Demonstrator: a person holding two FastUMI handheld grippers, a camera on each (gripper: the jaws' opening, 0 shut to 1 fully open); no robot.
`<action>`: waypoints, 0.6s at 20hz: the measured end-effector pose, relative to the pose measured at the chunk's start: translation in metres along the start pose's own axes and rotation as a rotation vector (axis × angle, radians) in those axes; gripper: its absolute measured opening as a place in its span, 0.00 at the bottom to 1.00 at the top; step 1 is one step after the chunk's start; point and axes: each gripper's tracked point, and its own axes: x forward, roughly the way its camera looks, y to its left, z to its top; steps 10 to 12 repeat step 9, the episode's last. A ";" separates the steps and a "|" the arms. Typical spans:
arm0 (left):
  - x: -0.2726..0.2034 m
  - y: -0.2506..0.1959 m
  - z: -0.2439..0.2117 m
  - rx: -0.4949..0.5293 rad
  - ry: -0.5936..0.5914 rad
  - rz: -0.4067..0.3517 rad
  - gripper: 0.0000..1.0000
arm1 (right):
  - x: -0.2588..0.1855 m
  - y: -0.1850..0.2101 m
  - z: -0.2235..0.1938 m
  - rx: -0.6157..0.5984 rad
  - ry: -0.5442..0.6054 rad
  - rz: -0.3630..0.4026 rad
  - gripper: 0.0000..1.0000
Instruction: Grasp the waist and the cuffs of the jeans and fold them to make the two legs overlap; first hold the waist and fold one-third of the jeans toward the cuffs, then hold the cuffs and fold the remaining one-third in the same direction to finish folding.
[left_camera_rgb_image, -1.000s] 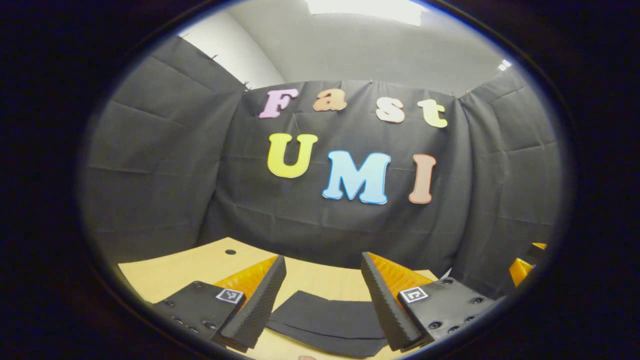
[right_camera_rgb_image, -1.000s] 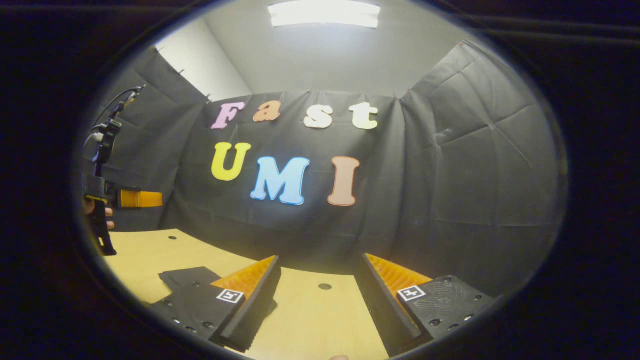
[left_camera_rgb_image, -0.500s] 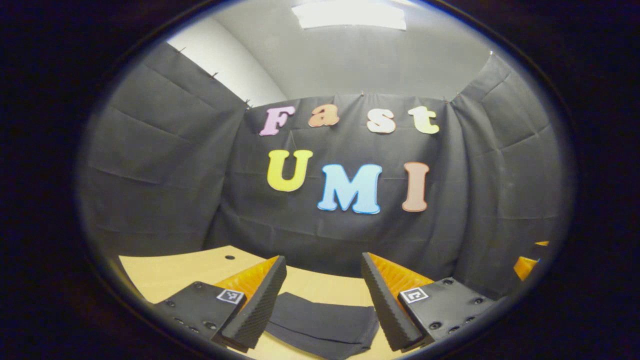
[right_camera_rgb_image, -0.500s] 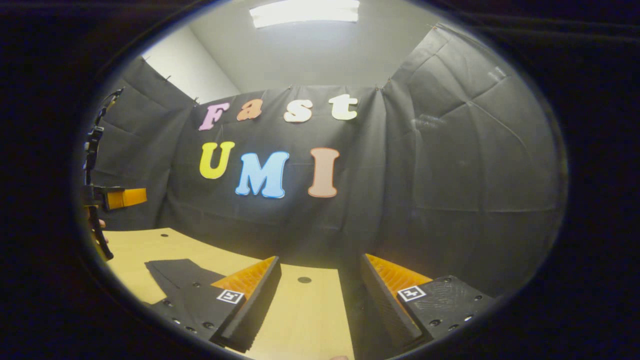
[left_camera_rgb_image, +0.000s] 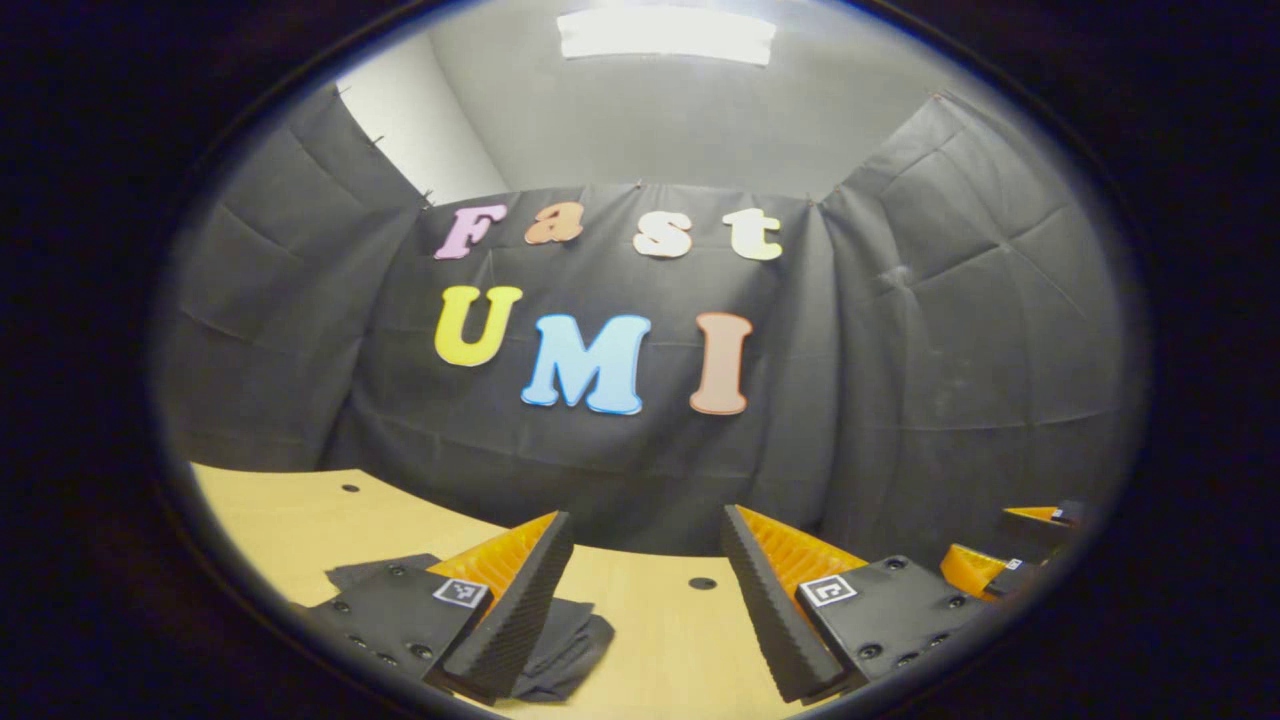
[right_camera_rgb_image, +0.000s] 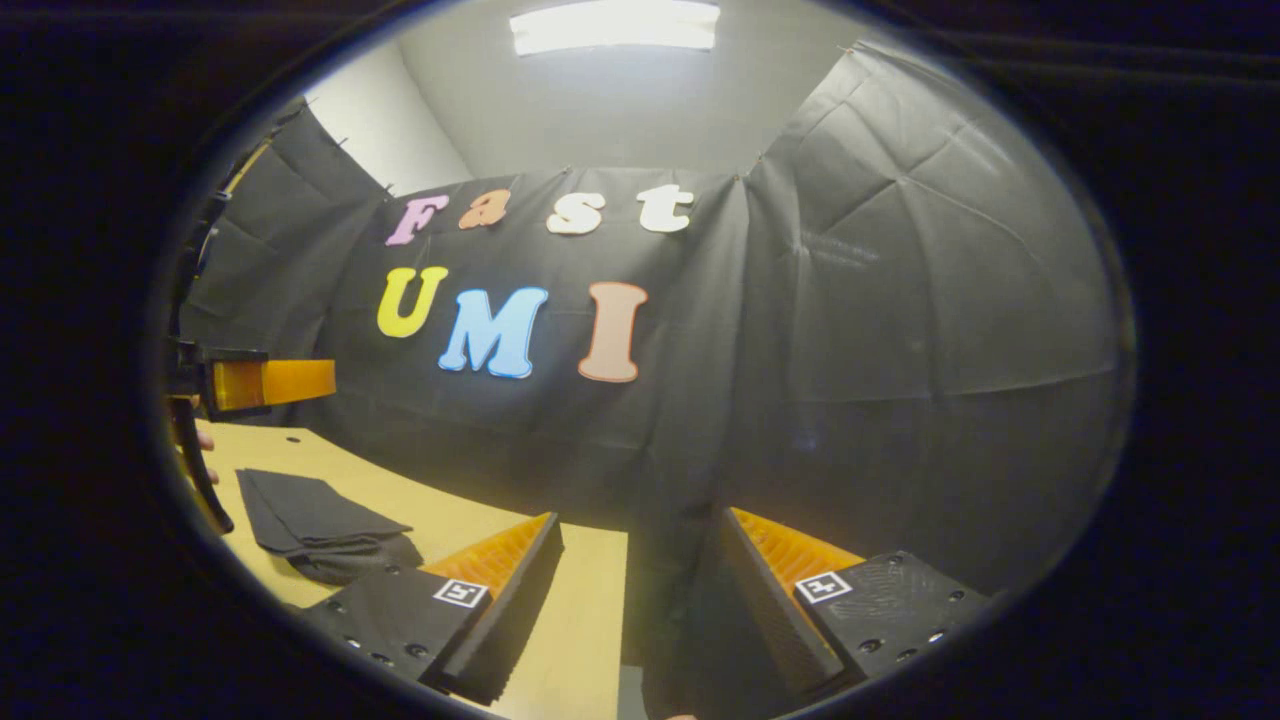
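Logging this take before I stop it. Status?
Left gripper open, empty. Right gripper open, empty. Jeans folded on the table, clear of both. Nothing in the way.

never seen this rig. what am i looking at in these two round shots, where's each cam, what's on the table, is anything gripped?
There is no robot arm here. A person holds a two-finger gripper in each hand, and a fisheye camera rides on each one, looking forward along its fingers.

In the left gripper view, the left gripper shows at the bottom, its two fingers spread with nothing between them. The right gripper view shows the right gripper the same way, open and empty; the left gripper appears again at its left edge, with part of the hand holding it.

Below them is a light wooden table. On it lie the jeans, a dark, flat, folded bundle. Neither gripper touches them. Behind is the booth's black cloth wall, with a ceiling light above.
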 end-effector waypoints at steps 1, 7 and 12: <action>0.006 -0.013 -0.023 -0.004 0.017 -0.012 0.97 | 0.006 -0.004 -0.010 0.020 0.001 -0.003 0.95; 0.028 -0.012 -0.151 -0.011 0.141 0.016 0.99 | 0.038 0.001 -0.094 0.157 0.097 -0.015 0.95; 0.025 0.000 -0.181 -0.006 0.196 0.053 0.97 | 0.043 0.013 -0.112 0.207 0.130 -0.001 0.95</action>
